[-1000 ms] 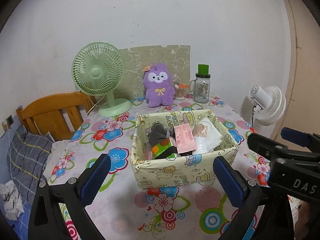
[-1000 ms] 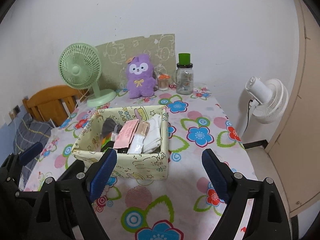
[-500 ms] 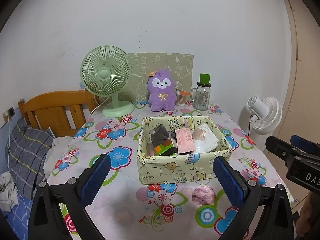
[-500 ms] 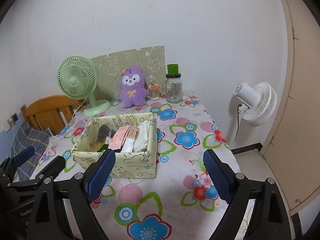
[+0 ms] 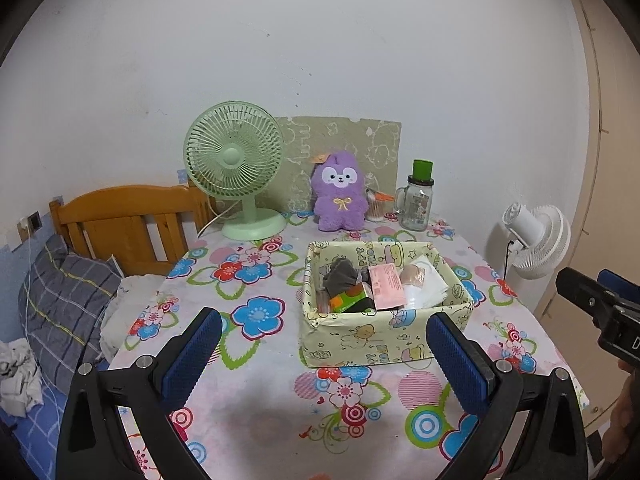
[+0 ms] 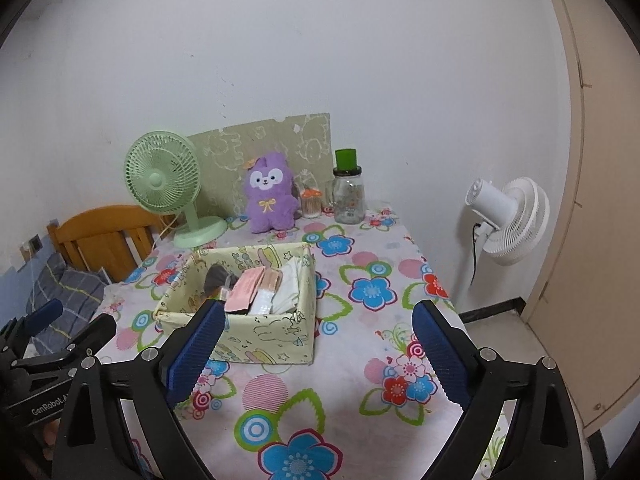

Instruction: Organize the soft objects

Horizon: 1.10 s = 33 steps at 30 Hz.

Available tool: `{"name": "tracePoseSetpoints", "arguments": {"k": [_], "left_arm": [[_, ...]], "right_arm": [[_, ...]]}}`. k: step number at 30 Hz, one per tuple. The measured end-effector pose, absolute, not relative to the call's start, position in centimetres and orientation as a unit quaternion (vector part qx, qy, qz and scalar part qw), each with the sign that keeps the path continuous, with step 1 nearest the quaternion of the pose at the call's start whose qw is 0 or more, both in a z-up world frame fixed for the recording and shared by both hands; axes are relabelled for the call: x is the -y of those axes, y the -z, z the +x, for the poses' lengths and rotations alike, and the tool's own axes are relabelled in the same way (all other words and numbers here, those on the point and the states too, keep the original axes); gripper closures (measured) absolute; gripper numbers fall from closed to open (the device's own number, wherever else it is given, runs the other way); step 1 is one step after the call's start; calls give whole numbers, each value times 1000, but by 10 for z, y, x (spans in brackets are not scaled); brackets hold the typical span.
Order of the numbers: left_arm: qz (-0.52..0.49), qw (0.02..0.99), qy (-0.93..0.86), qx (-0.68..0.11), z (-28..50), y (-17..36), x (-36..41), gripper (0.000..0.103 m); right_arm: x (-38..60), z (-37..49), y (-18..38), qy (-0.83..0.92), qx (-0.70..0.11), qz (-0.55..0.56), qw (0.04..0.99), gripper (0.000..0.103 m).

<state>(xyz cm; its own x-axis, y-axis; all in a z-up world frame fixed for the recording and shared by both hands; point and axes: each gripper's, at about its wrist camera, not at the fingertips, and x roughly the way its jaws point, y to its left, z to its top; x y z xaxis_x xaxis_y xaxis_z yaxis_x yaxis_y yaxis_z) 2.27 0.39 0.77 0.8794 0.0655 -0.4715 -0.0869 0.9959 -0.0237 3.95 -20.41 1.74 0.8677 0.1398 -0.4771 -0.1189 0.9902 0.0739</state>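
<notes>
A pale yellow cartoon-print fabric box (image 5: 376, 344) (image 6: 276, 336) stands on the flowered tablecloth. It holds a grey cloth (image 5: 340, 274), a pink packet (image 5: 386, 286), an orange-green pack (image 5: 348, 302) and white folded tissues (image 5: 426, 292). A purple plush toy (image 5: 340, 196) (image 6: 270, 198) sits upright at the back. My left gripper (image 5: 324, 352) hangs open in front of the box, nothing between its blue pads. My right gripper (image 6: 316, 350) is wide, its jaws still opening, empty, near the box's right front corner.
A green desk fan (image 5: 236, 172) and a glass jar with a green lid (image 5: 420, 202) stand at the back by the wall. A white floor fan (image 6: 508, 220) is off the table's right side. A wooden headboard (image 5: 124, 224) and a grey pillow (image 5: 64, 300) lie left.
Both grippers have drawn back and risen away from the box, which now looks smaller and farther. The right jaws have spread a little wider. The box's contents have not moved.
</notes>
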Motion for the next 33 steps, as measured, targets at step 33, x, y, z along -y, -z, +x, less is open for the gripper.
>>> {"name": "tracePoseSetpoints", "arguments": {"k": [33], "left_arm": [[-23, 972, -33, -232, 19, -16, -6, 0]], "right_arm": [[199, 36, -26, -59, -241, 15, 969, 4]]}}
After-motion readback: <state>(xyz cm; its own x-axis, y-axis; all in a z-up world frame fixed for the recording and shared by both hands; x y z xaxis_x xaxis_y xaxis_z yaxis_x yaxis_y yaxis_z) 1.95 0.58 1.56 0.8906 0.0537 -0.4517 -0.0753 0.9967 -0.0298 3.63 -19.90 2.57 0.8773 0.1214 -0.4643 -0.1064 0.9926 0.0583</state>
